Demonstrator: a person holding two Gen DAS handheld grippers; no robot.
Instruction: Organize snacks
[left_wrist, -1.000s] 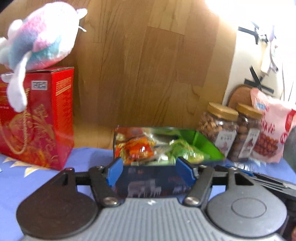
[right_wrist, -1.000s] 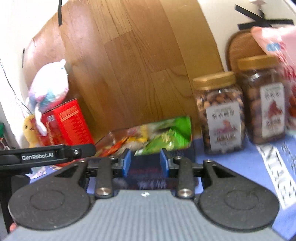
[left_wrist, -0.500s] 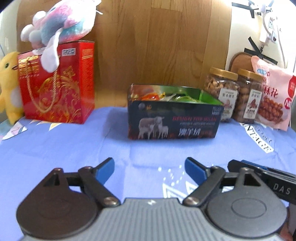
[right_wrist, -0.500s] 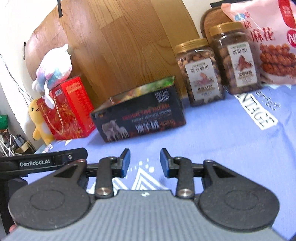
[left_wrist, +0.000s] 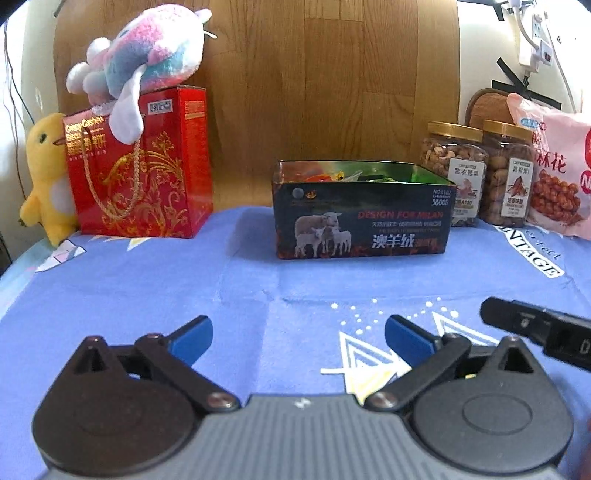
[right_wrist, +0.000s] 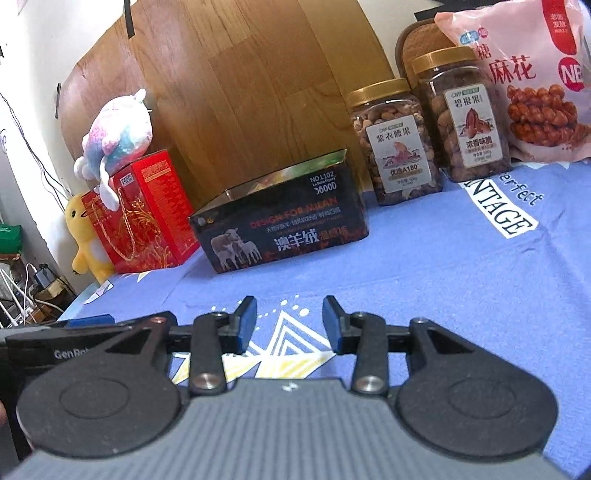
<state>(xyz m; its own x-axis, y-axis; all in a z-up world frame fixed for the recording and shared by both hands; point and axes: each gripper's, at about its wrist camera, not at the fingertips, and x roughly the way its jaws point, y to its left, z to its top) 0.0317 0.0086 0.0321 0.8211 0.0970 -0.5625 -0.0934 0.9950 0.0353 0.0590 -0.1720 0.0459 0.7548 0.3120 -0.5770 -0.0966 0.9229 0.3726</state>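
left tool has pulled back from the dark box it was up against a second ago; its jaws have just been opening and now stand as wide as they go, nothing between them. right tool backed off too, jaws have just been opening a little, about half apart, also empty. box now sits free on the blue cloth of the table, near the wooden back panel, between the red gift box and the two nut jars, snack packets showing over its rim. my read: box has been set down and released, so that step looks done and both tools are free for the next item, maybe the jars or the pink bag. writing: box says "design for milan", "no.1102", "3800d", chinese "澳羊绒", with a sheep picture. left jar label "紫衣腰果" and "a180", right jar "碧根果" and "浓香味脆", both with gold lids. pink bag shows "麻花" and a partial "n". cloth has "vintage" partly cut off and "perfect". red gift box has small gold text, not readable for sure. left tool's body reads "genrob.." in the right view. pastel plush lies on the red box, yellow duck toy stands beside it.
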